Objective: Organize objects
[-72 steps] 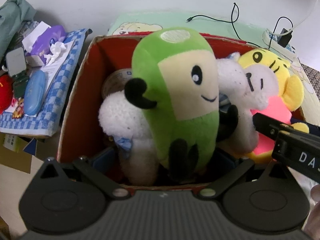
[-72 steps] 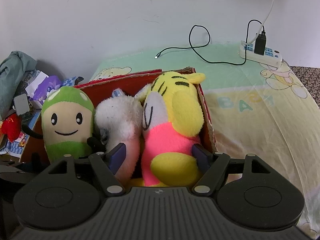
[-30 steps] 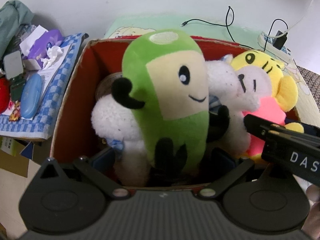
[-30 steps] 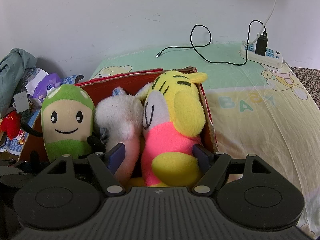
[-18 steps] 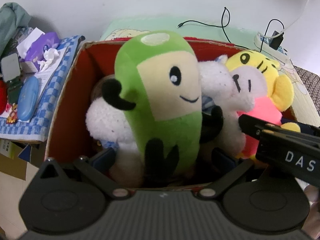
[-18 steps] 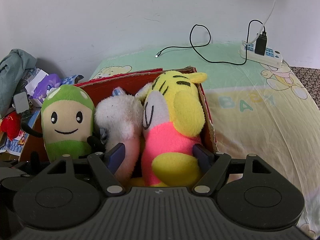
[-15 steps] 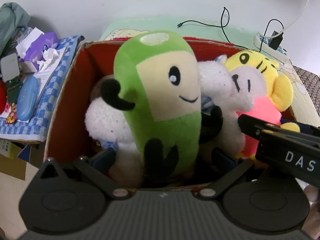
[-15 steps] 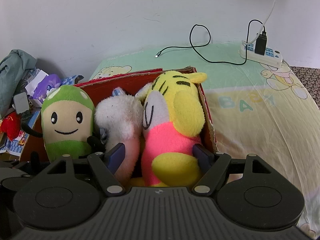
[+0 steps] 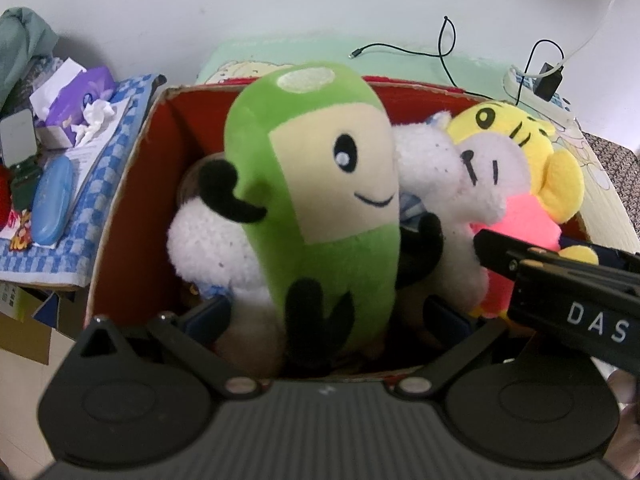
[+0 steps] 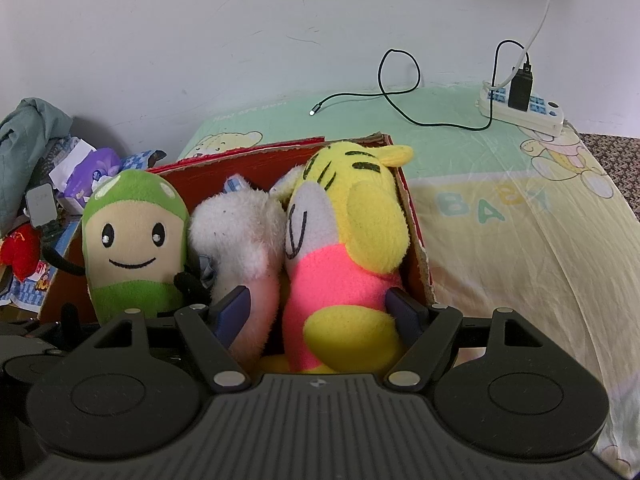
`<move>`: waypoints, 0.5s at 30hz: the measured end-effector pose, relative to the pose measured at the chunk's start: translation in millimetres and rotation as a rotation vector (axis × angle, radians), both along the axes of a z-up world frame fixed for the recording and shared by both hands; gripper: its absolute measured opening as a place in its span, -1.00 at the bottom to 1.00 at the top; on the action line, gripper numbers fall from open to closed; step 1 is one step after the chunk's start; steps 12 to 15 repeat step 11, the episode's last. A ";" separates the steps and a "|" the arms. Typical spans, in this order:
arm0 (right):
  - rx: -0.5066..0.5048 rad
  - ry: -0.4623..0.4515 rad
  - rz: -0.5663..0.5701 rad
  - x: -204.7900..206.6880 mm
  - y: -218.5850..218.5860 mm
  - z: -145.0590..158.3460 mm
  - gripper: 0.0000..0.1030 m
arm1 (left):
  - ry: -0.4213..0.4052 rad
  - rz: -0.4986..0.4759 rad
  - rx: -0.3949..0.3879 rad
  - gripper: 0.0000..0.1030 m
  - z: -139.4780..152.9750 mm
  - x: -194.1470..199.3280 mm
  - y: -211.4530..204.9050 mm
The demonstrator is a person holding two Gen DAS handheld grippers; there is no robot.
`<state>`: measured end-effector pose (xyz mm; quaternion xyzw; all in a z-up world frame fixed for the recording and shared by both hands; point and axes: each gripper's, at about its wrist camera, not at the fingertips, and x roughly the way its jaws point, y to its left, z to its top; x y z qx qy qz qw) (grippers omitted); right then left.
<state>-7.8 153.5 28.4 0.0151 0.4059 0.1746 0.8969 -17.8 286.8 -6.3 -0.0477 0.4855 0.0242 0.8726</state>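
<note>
A red-lined cardboard box [image 9: 132, 168] [image 10: 256, 162] holds three plush toys standing upright. The green plush [image 9: 320, 200] [image 10: 134, 244] is at the left. A white plush [image 9: 432, 168] [image 10: 240, 236] is in the middle. The yellow and pink tiger plush [image 9: 524, 184] [image 10: 348, 248] is at the right. My left gripper [image 9: 328, 312] is open, its fingers [image 9: 208, 314] on either side of the green plush's base. My right gripper [image 10: 320, 312] is open, its fingers [image 10: 232, 312] on either side of the tiger plush's base; it also shows in the left wrist view [image 9: 560, 284].
A blue checked cloth [image 9: 80, 184] left of the box carries a tissue pack [image 9: 80, 104], a blue case [image 9: 52, 200] and papers. A baby-print sheet [image 10: 520, 220] lies right of the box, with a power strip [image 10: 524, 108] and a black cable [image 10: 400, 80]. A wall stands behind.
The left wrist view has shifted slightly, so the box and plush toys sit further left in it. The right wrist view is almost unchanged. Both grippers stay open.
</note>
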 end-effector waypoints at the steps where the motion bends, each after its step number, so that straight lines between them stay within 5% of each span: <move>1: -0.002 -0.001 0.000 0.1 -0.4 0.3 0.49 | -0.004 -0.004 0.006 0.98 0.4 0.0 0.0; 15: 0.022 -0.004 -0.021 -2.6 -8.5 11.0 0.52 | -0.051 -0.010 0.041 0.86 20.6 -10.9 -5.5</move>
